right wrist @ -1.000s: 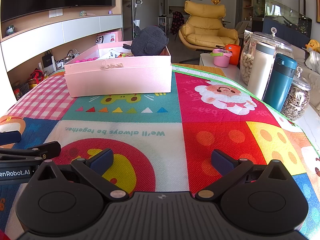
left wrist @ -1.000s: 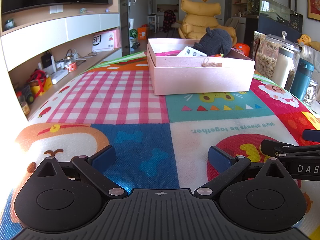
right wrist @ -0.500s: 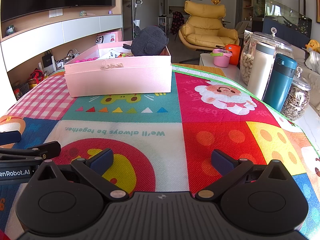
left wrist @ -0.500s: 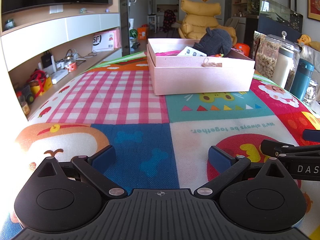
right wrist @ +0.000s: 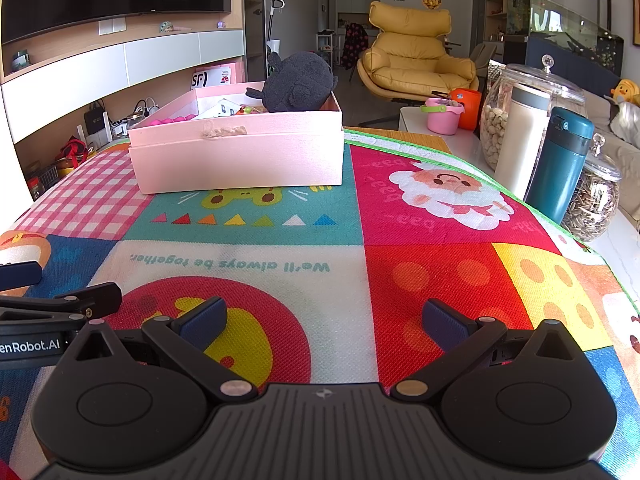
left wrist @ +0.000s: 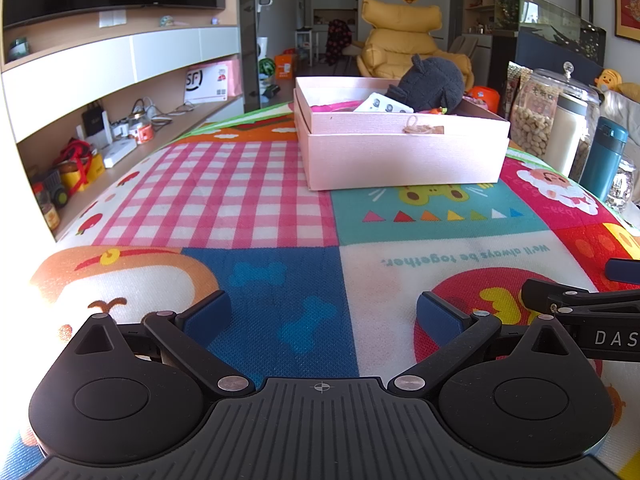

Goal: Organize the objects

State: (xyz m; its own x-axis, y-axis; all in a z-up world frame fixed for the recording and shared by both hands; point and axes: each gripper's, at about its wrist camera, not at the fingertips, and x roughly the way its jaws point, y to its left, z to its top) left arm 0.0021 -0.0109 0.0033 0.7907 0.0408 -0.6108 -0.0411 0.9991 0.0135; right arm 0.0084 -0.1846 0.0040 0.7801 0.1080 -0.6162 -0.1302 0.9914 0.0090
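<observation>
A pink box (left wrist: 404, 156) stands at the far side of a colourful patchwork mat (left wrist: 256, 192); it also shows in the right wrist view (right wrist: 240, 160). Inside it lie a dark grey plush toy (left wrist: 432, 84), a white card and small pink and orange items. The plush also shows in the right wrist view (right wrist: 298, 82). My left gripper (left wrist: 324, 314) is open and empty, low over the mat's near part. My right gripper (right wrist: 326, 318) is open and empty beside it, to its right.
At the mat's right edge stand a glass jar of nuts (right wrist: 496, 132), a white bottle (right wrist: 520, 140), a teal flask (right wrist: 560, 168) and a jar of seeds (right wrist: 596, 200). A shelf unit (left wrist: 100, 120) runs along the left. A yellow armchair (right wrist: 412, 60) is behind.
</observation>
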